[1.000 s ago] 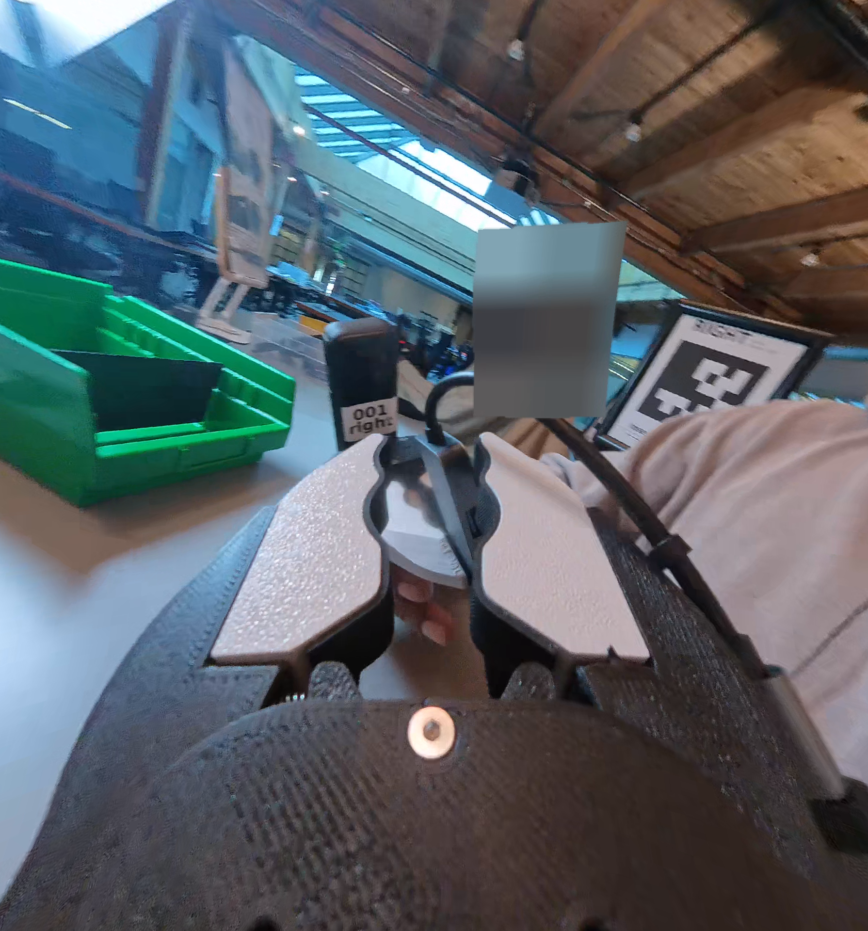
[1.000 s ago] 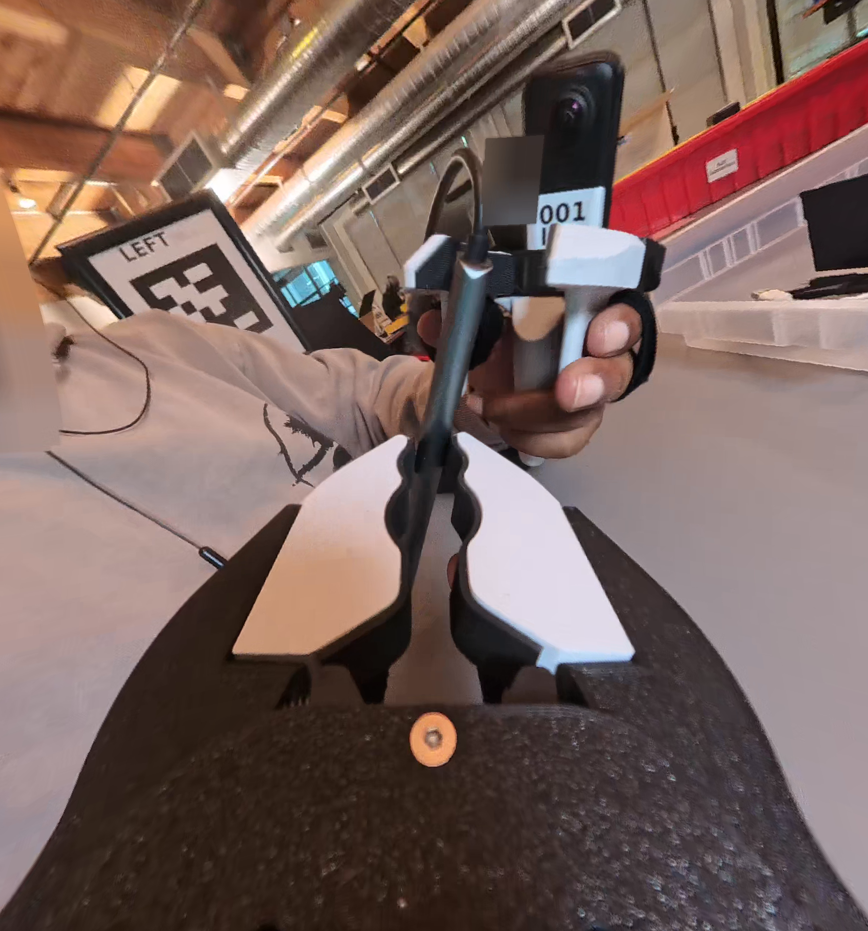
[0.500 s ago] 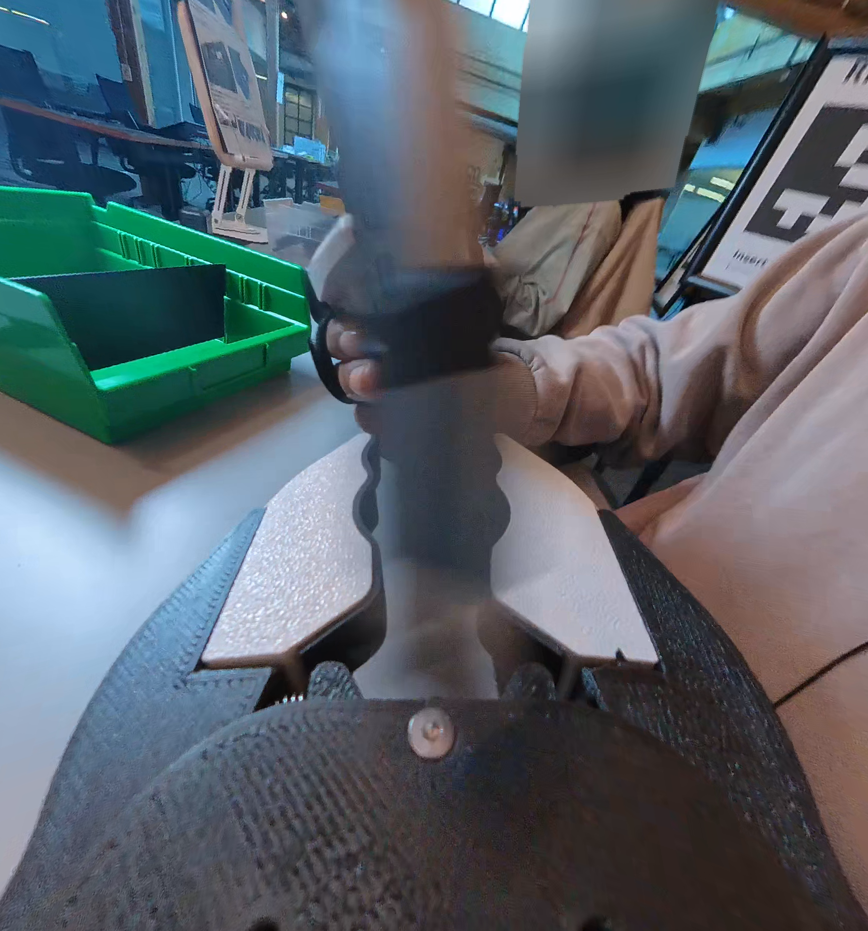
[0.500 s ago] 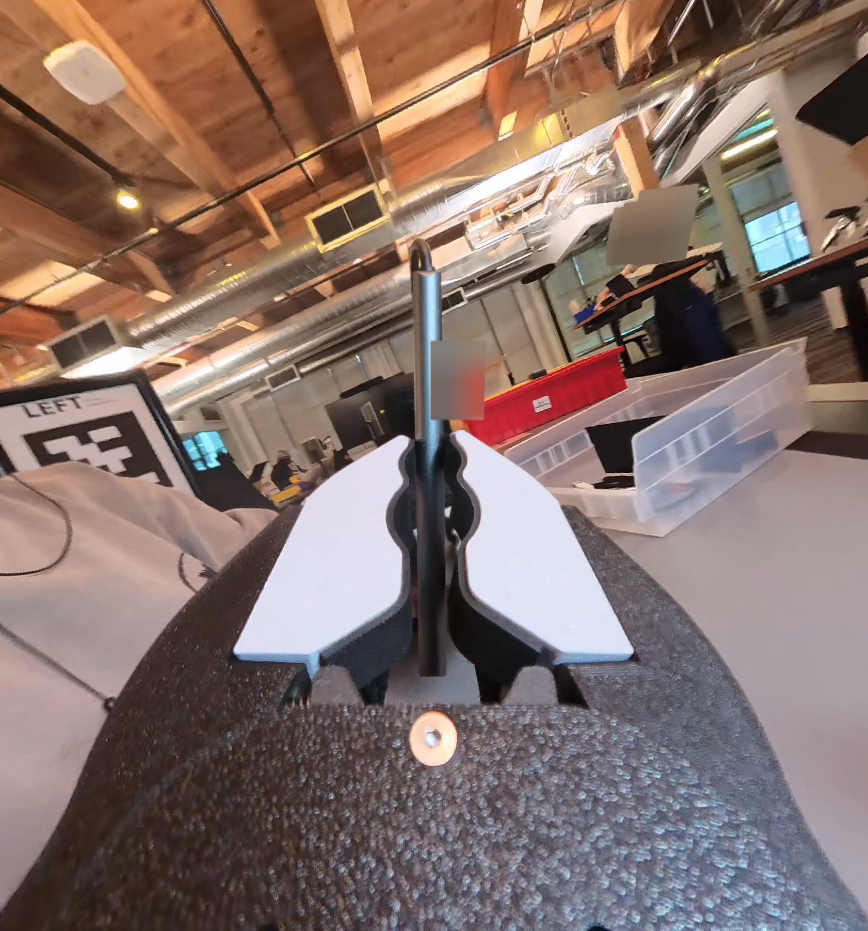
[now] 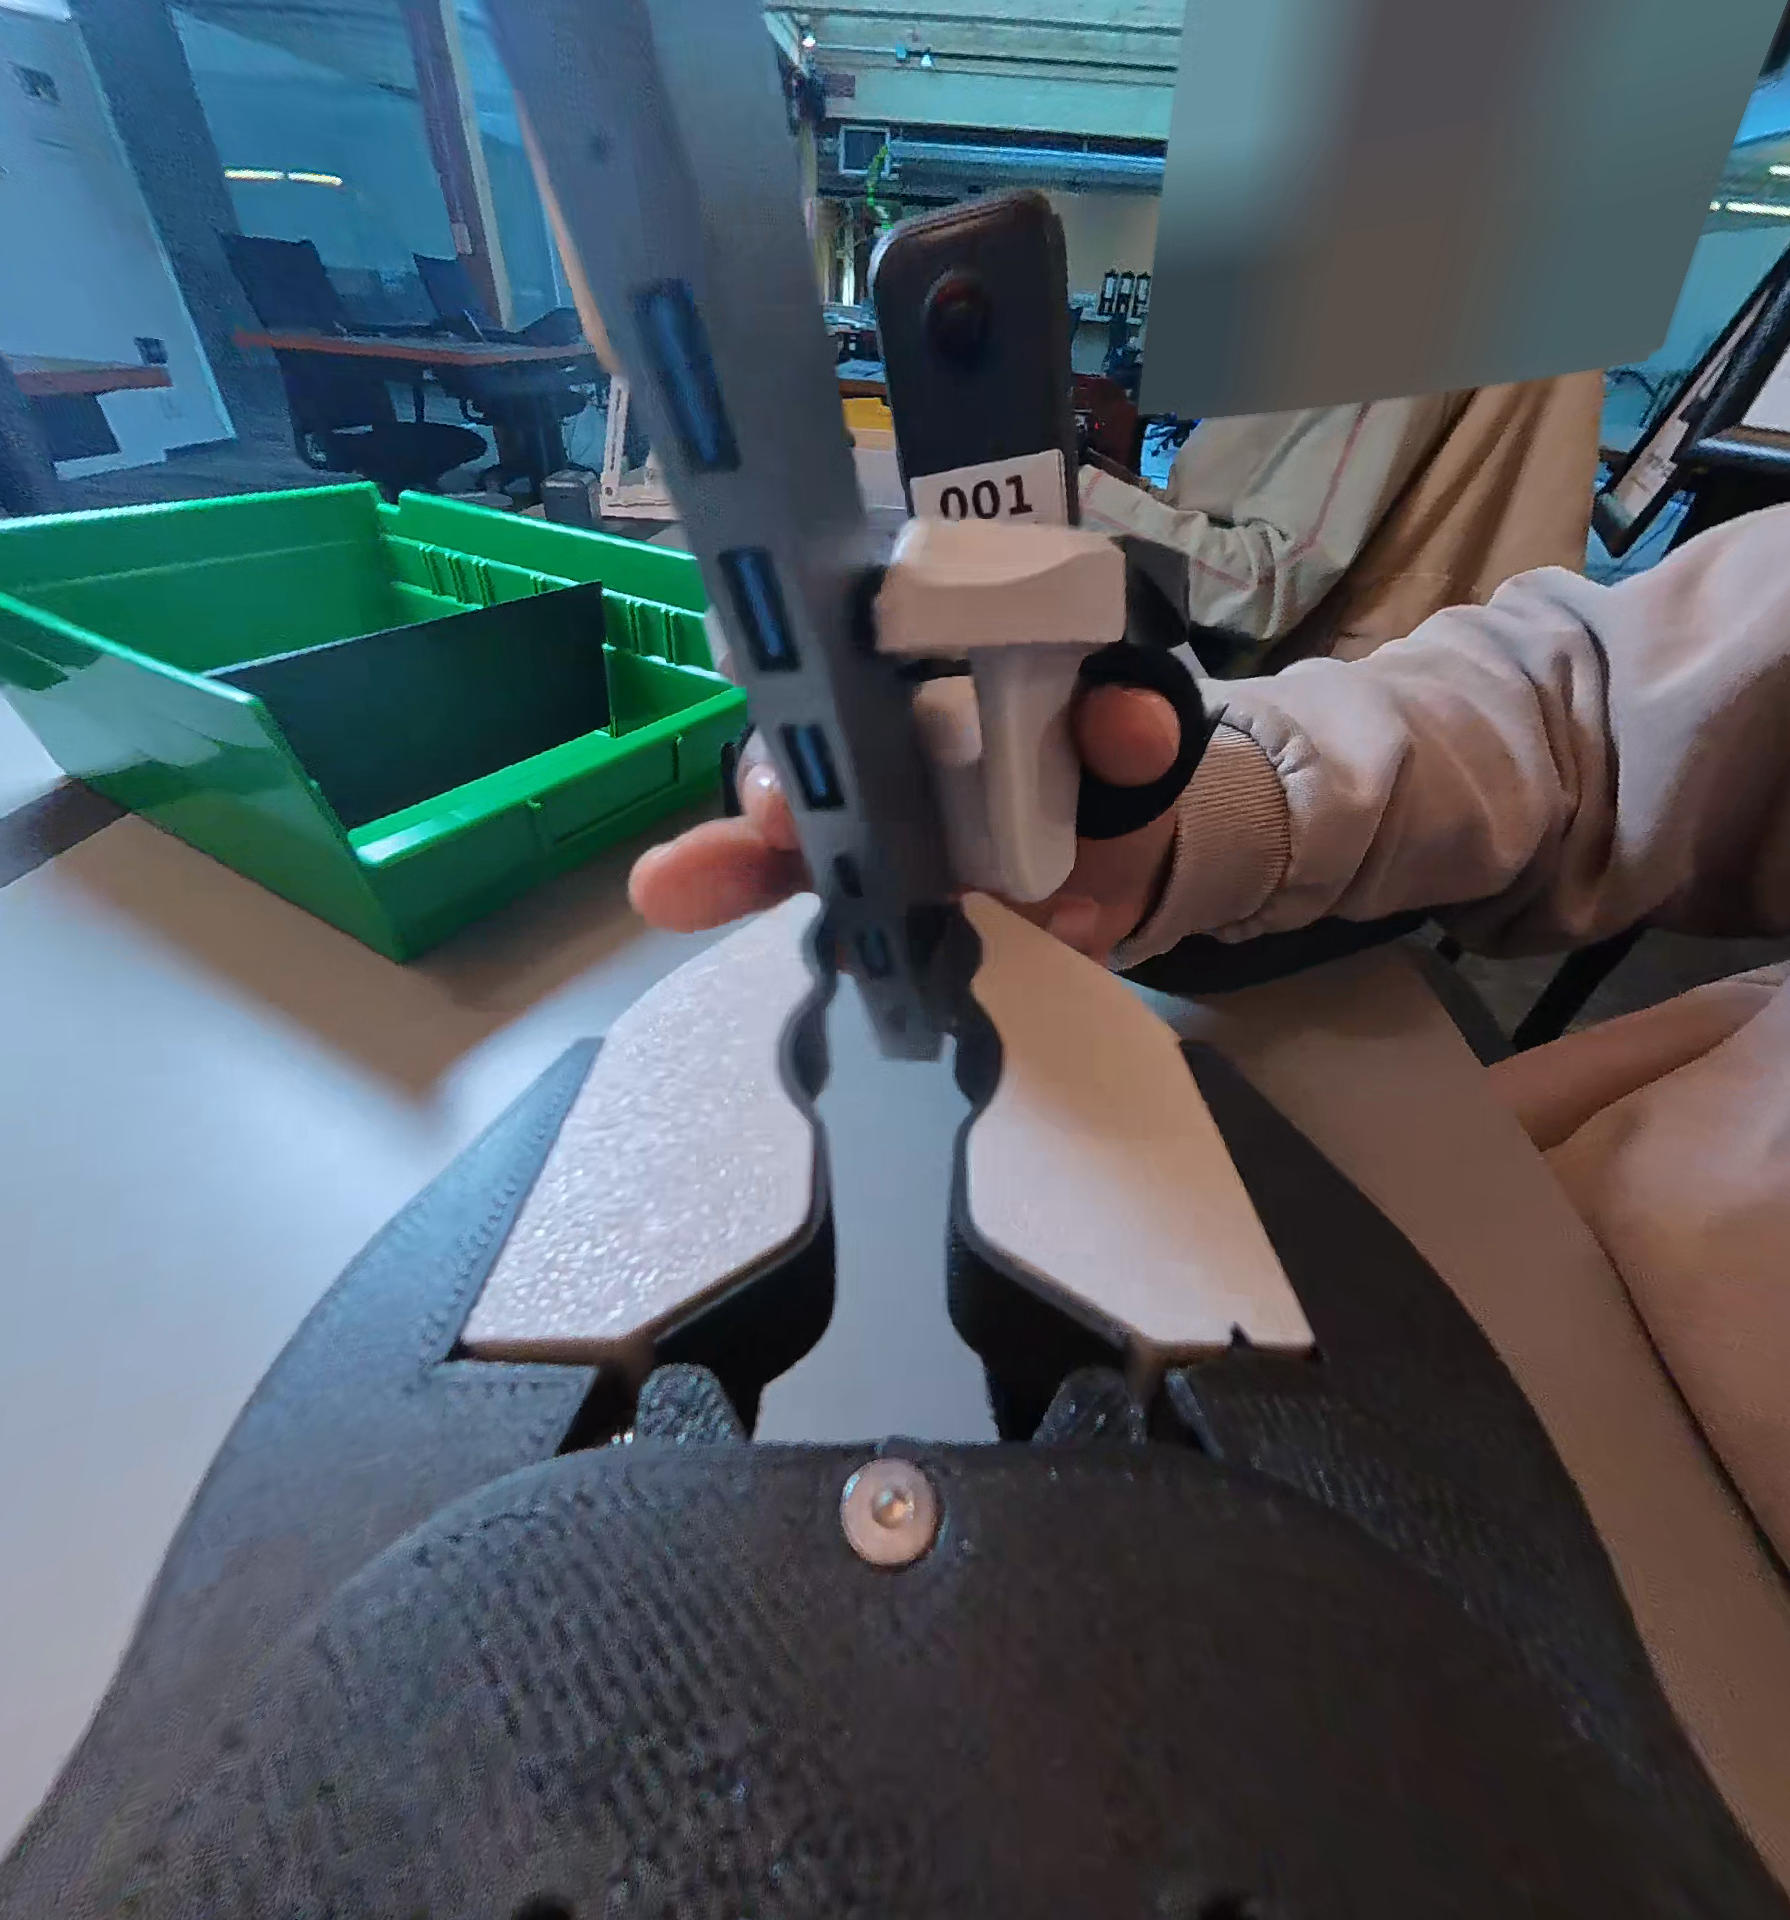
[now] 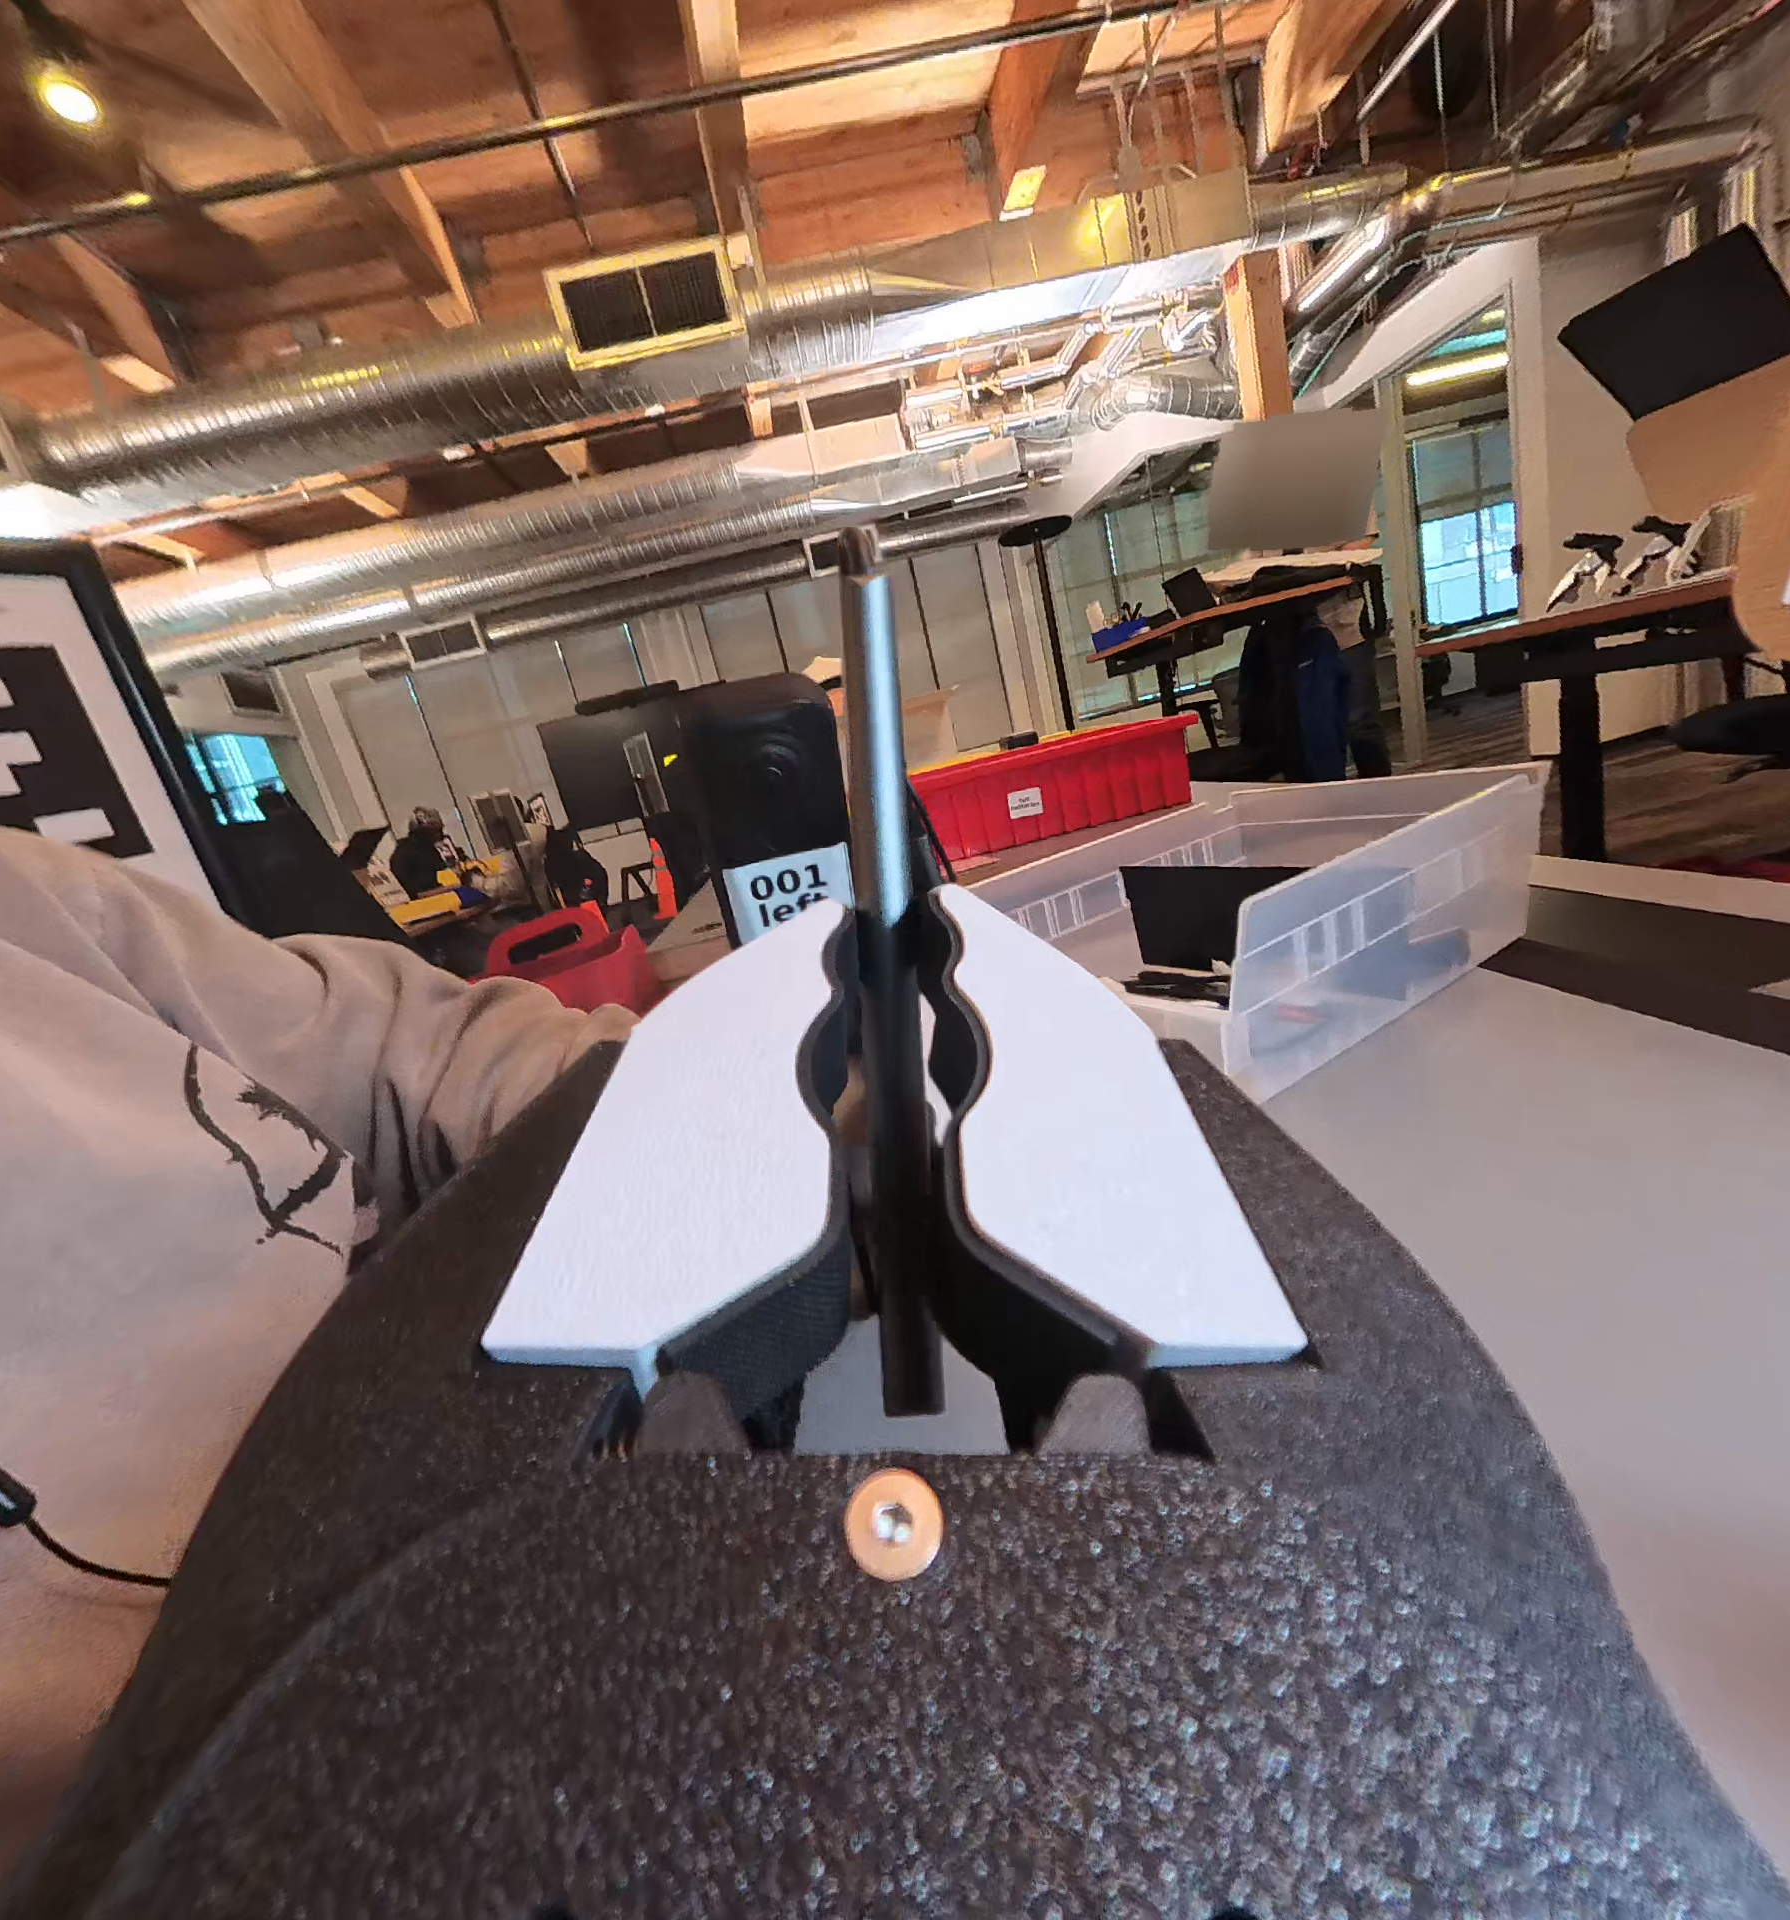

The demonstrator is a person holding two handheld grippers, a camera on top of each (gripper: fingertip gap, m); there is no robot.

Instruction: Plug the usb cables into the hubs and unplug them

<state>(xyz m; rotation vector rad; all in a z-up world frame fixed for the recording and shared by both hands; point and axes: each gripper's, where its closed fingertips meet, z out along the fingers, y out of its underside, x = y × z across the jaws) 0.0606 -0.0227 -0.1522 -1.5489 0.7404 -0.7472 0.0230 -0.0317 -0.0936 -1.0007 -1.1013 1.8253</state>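
Observation:
A grey USB hub [image 5: 766,582] stands nearly upright in the left wrist view, its row of ports facing me. Its lower end sits between the tips of my left gripper [image 5: 891,987], whose jaws stand a little apart on either side of it. My right gripper [image 5: 1005,603] shows beyond, held by a hand and clamped on the hub. In the right wrist view my right gripper [image 6: 891,935] is shut on the hub [image 6: 875,748], seen edge-on, with a dark cable stub [image 6: 855,545] at its top. The left gripper's camera body [image 6: 766,769] shows behind it.
A green bin [image 5: 434,883] with a black divider stands at the left on the grey table [image 5: 143,1143]. A clear bin [image 6: 1390,914] stands at the right, a red bin [image 6: 1067,769] behind it. The person's beige sleeve [image 5: 1493,748] and marker boards [image 6: 29,748] are close by. Tip to tip, the grippers are about 6 centimetres apart.
The left gripper let go of the hub's far end, swung down level, and now has the hub's lower end between its tips. The right gripper kept hold of the hub throughout.

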